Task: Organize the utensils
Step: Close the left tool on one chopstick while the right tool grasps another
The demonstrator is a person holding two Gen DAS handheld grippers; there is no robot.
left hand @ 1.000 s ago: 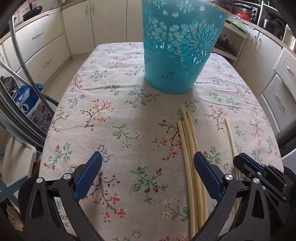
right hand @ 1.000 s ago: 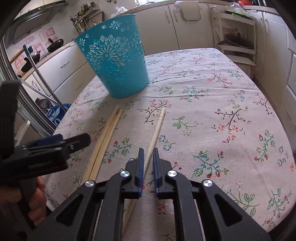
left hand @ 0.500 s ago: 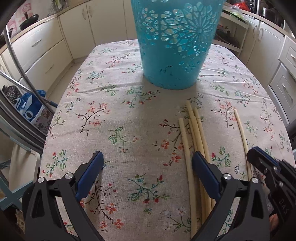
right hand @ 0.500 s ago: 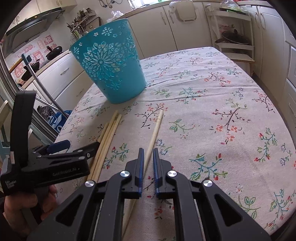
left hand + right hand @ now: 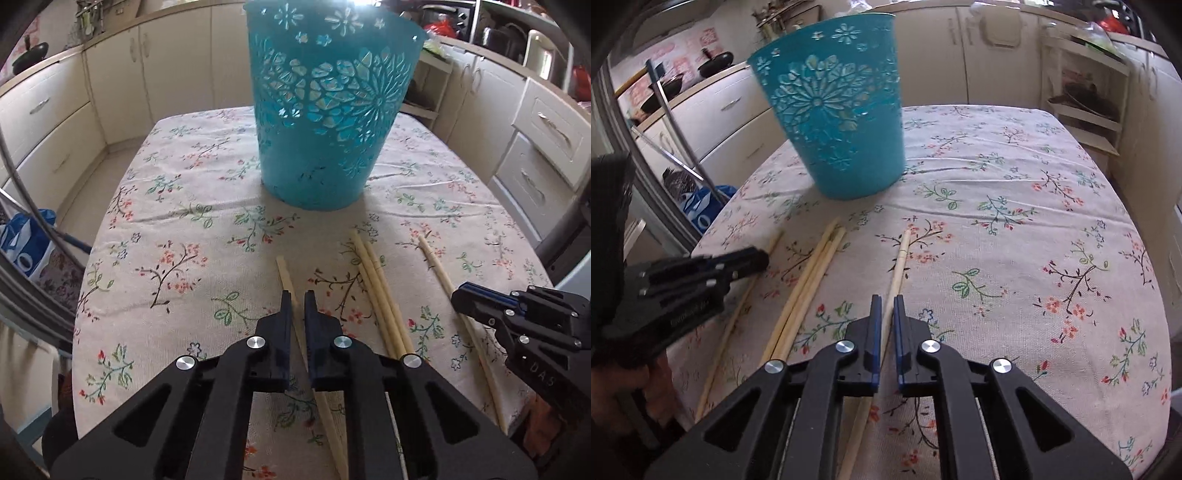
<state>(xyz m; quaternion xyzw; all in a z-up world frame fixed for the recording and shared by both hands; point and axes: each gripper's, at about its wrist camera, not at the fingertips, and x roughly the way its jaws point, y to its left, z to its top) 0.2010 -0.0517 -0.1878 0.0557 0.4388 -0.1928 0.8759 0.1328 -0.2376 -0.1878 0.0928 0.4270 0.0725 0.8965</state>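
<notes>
left chopstick (image 5: 286, 275) lies on the counter (image 5: 177, 229), long axis running straight toward the teal basket (image 5: 325, 122). left gripper (image 5: 297, 299) fingers just closed on its near part. right gripper (image 5: 884, 304) clamps the lone chopstick (image 5: 901, 258) likewise. three-stick bundle (image 5: 373, 273) lies between, ungripped.

Bright daylight from behind the teal basket (image 5: 325, 122), glare on its rim, soft shadow on the surface (image 5: 207, 229). Strong fisheye bending, dark corners, slight blur in the right wrist view.
</notes>
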